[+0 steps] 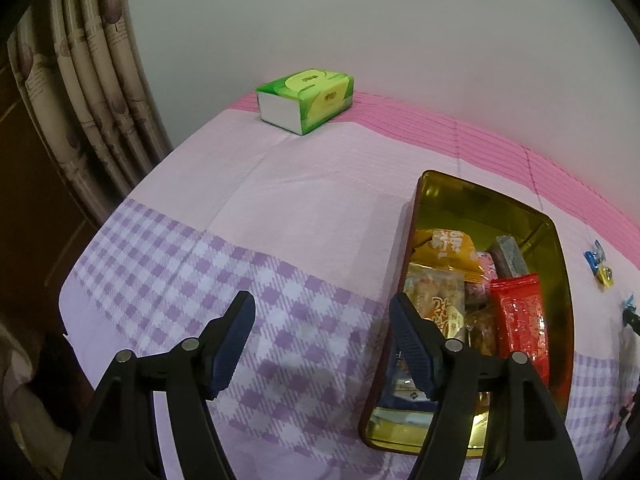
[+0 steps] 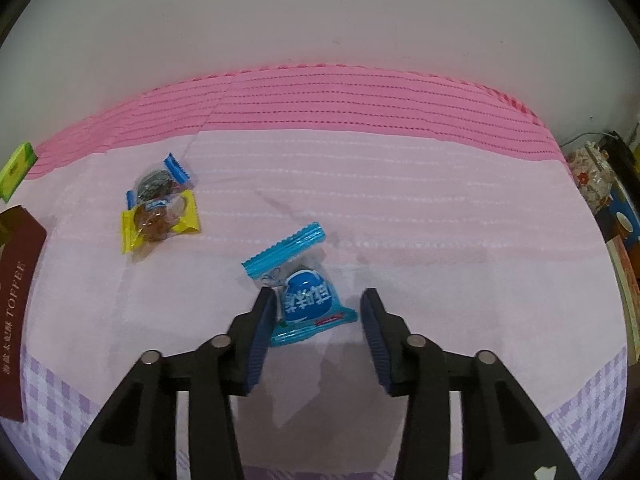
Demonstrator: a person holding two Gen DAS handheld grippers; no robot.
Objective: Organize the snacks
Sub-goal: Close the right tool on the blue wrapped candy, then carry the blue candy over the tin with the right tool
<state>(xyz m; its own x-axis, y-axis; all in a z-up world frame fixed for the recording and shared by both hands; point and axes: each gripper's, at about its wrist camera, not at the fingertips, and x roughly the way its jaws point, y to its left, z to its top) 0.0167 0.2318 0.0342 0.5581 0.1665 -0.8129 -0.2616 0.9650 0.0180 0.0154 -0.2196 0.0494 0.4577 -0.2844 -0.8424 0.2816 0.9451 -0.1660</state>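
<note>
In the left wrist view an open tin (image 1: 472, 200) with a gold inside holds several snacks, among them an orange packet (image 1: 444, 248) and a red packet (image 1: 520, 316). My left gripper (image 1: 322, 308) hangs open over the checked cloth just left of the tin, nothing between its fingers; its right finger (image 1: 412, 344) overlaps the tin's left rim. In the right wrist view a blue candy packet (image 2: 308, 300) lies on the pink cloth between the fingers of my right gripper (image 2: 319, 308). The left pad touches the packet's edge, the right pad stands apart from it.
A yellow candy (image 2: 160, 220) and a blue-ended dark candy (image 2: 160, 184) lie left of the blue packet. The tin's maroon side (image 2: 16, 300) is at the far left. A green tissue pack (image 1: 306, 102) sits by the wall. Curtains (image 1: 92, 92) hang left; a floral jar (image 2: 592, 176) stands right.
</note>
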